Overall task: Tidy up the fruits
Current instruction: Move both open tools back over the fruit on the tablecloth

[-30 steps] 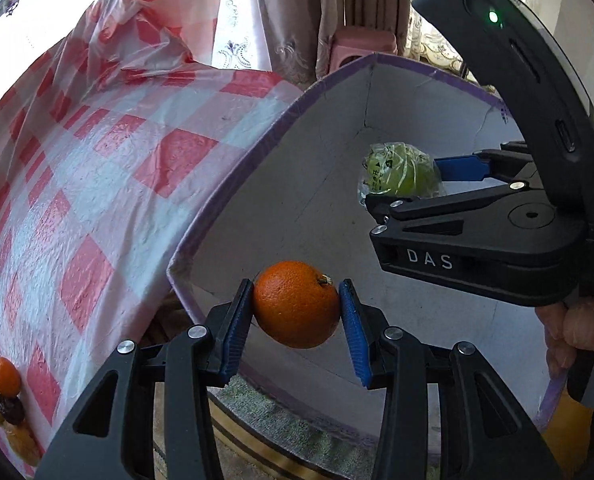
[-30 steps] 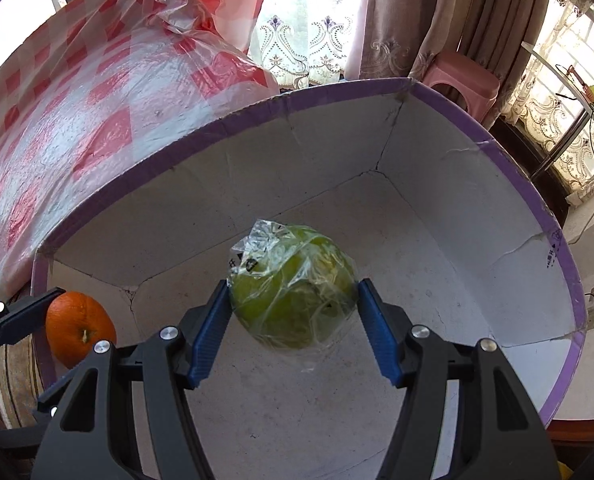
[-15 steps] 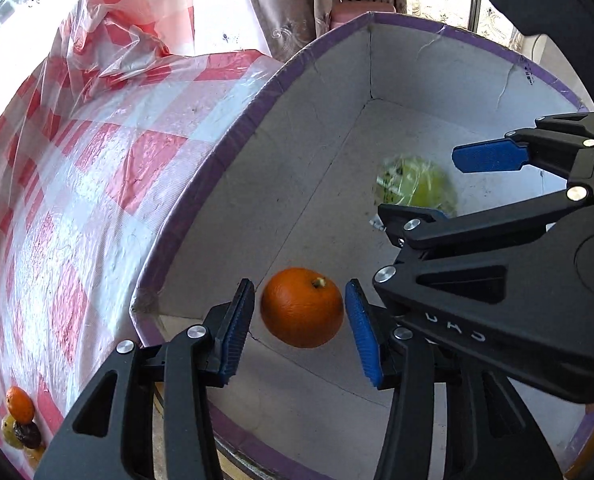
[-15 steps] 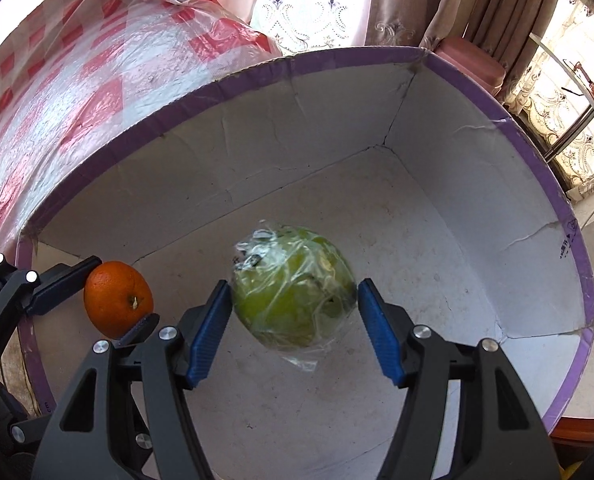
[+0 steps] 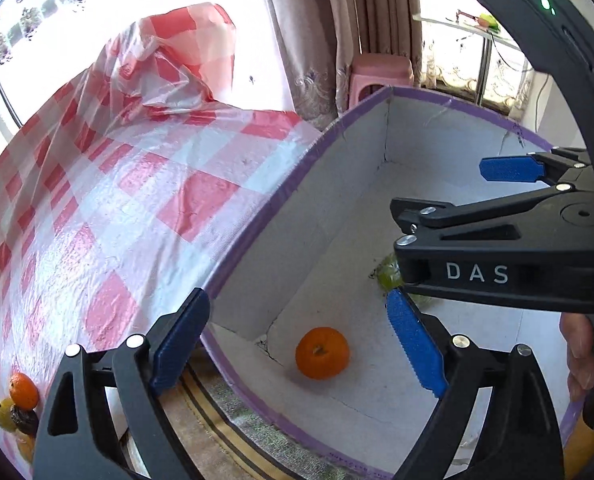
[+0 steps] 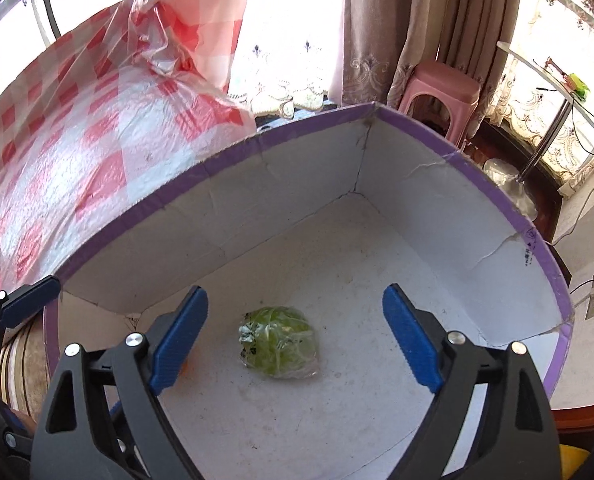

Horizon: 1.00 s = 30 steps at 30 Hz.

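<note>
Item one, my left gripper [image 5: 297, 334]: jaws just spread wide, nothing between the pads; the orange [image 5: 322, 353] lies free on the floor of the white box [image 5: 329, 216], near its closest corner. Item two, my right gripper [image 6: 295, 330]: jaws likewise just opened wide, holding nothing; the green fruit in clear plastic wrap [image 6: 279, 342] rests on the box floor below the gap, touching neither pad. The two fruits lie apart inside the same purple-rimmed box. Item three, red-and-white checked tablecloth [image 5: 97, 200] beside the box, with a small cluster of fruit [image 5: 17, 404] on it at the far lower left of my left view. Item four, pink stool [image 6: 441, 92] beyond the box, by the curtains [image 6: 377, 20]
</note>
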### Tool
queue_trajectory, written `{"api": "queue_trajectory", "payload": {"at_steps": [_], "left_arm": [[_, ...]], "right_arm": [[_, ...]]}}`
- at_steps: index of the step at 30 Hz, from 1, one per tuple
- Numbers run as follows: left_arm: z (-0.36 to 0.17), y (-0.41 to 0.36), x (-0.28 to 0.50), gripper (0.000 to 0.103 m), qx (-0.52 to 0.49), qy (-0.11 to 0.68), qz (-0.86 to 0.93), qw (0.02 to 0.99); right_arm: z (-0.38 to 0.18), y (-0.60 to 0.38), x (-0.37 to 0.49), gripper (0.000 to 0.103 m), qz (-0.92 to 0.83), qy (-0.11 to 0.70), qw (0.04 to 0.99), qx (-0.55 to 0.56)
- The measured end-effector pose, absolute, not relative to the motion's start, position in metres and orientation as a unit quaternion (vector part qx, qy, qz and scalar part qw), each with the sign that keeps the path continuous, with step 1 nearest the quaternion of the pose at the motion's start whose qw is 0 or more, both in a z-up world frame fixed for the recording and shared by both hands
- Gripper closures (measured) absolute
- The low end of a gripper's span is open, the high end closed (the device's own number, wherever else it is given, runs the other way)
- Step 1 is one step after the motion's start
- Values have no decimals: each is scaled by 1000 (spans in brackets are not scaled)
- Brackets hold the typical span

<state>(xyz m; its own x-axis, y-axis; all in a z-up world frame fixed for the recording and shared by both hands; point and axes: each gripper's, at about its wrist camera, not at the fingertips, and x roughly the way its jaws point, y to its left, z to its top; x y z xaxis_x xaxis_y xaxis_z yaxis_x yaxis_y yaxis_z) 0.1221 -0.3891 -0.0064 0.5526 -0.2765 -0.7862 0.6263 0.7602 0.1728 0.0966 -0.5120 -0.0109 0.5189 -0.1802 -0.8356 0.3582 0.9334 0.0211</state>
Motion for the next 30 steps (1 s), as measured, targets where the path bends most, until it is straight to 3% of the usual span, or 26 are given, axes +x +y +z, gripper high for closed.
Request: {"api": "queue_trajectory", "payload": {"at_steps": [14, 21, 30], "left_arm": [[57, -291, 96, 14, 81, 288, -226, 927], [62, -232, 77, 12, 74, 295, -182, 935], [68, -163, 57, 12, 48, 289, -121, 948]], "right_arm": [[30, -473, 86, 2, -201, 379, 903, -11], [57, -442, 73, 2, -77, 334, 936, 75], [57, -368, 76, 2, 21, 343, 937, 60]]}}
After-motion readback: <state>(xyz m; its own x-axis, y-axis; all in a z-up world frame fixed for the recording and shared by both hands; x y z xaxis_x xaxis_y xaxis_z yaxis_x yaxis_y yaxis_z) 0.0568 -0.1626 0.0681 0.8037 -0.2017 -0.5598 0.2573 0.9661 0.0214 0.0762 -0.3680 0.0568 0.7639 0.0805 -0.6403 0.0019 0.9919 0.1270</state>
